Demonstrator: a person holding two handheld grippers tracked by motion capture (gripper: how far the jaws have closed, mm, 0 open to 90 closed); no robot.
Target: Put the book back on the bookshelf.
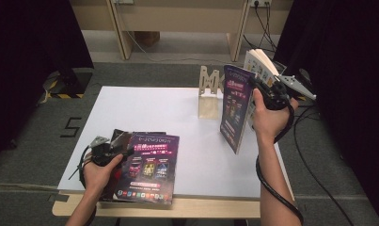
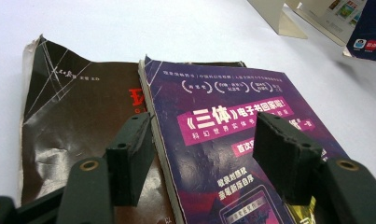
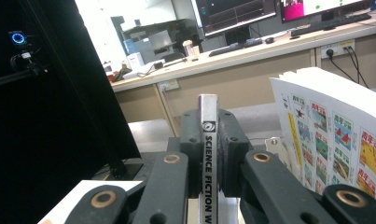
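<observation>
A purple magazine [image 1: 150,165] lies near the table's front left, partly on top of a worn dark brown one [image 1: 117,137]. My left gripper [image 1: 125,150] rests low over them, open; its jaws straddle the purple cover's [image 2: 232,116] left edge, with the brown cover [image 2: 73,121] to its left. My right gripper [image 1: 256,87] holds a second purple magazine [image 1: 235,107] upright above the table's right side. In the right gripper view the right gripper [image 3: 209,149] is shut on that magazine's spine [image 3: 209,116], printed "SCIENCE FICTION".
A small wooden stand [image 1: 210,93] rises at the back of the white table top [image 1: 159,113]. A book with picture-covered white pages [image 1: 261,62] stands behind the held magazine, close on the right [image 3: 335,140]. Black curtains flank the table; cables trail at the right.
</observation>
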